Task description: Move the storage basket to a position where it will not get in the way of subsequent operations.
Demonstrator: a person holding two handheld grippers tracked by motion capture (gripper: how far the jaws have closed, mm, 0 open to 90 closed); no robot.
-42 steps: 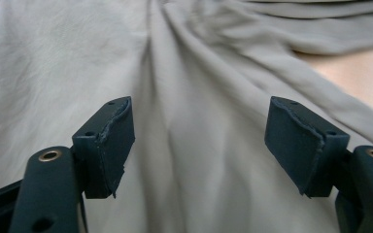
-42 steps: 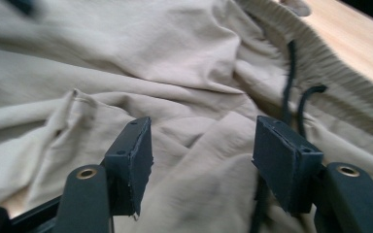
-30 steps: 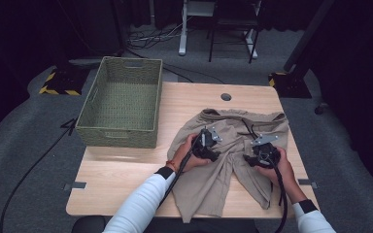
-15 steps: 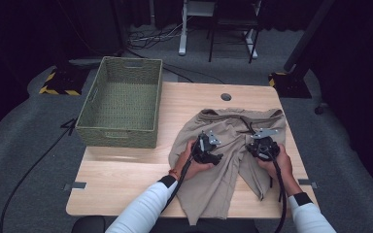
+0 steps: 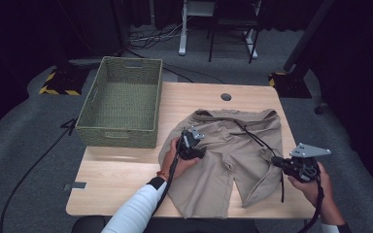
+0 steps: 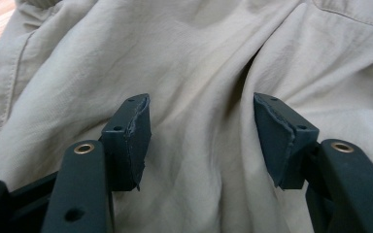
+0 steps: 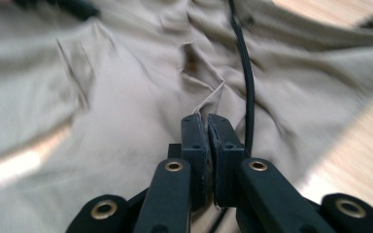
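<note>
High view: tan shorts (image 5: 226, 155) spread on table (image 5: 121, 179), woven basket (image 5: 121, 104) well left of left gripper (image 5: 193, 145), empty inside; black cable (image 5: 257, 141) trails across the shorts toward the right gripper (image 5: 279, 162). Left gripper sits on the shorts' left leg, hand (image 5: 179, 158) behind it; right gripper at the shorts' right edge, lifted, fabric pulled up to its tip. Left gripper view: jaws wide apart over wrinkled shorts (image 6: 199, 73), cloth lies under and between the pads (image 6: 136, 136), no pinch; jaws have just been closing a bit. Right gripper view: jaws have just been closing, now pressed together on a small fold of the shorts (image 7: 126, 121), fold peak sticking up right ahead of the tips; cable (image 7: 247, 97) runs just right of jaws, bare table (image 7: 349, 145) further right.
</note>
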